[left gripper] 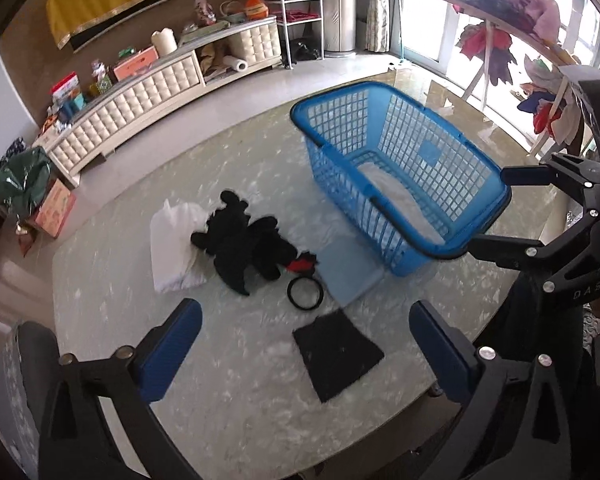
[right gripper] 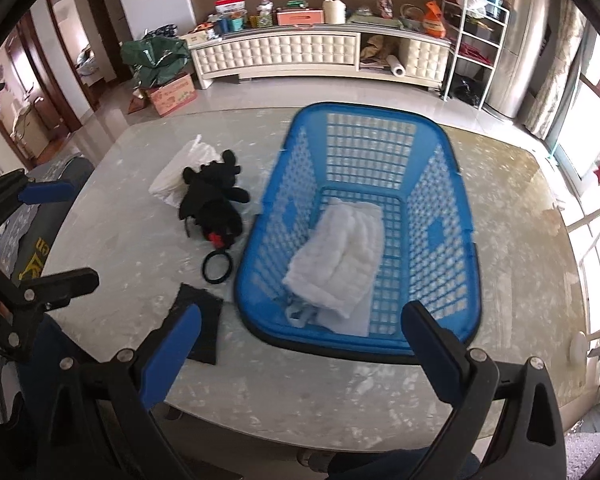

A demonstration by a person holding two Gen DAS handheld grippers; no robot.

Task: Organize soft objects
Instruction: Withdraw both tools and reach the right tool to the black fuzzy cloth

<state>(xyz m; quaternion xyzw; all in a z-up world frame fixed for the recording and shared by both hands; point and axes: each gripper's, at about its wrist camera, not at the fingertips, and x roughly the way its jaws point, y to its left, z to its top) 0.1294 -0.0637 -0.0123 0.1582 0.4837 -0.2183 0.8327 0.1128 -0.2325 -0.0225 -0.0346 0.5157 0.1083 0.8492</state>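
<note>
Both tongs gape — white towel inside blue basket.

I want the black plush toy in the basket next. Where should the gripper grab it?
Grab the black plush toy across its thick middle, coming straight down from above. It lies flat on the table, partly on the white cloth, so its limbs are thin and floppy. The left gripper is open and nearest.

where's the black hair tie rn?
The black hair tie lies flat on the table, left of the blue basket in the right wrist view, between the black plush toy and the black cloth.
</note>
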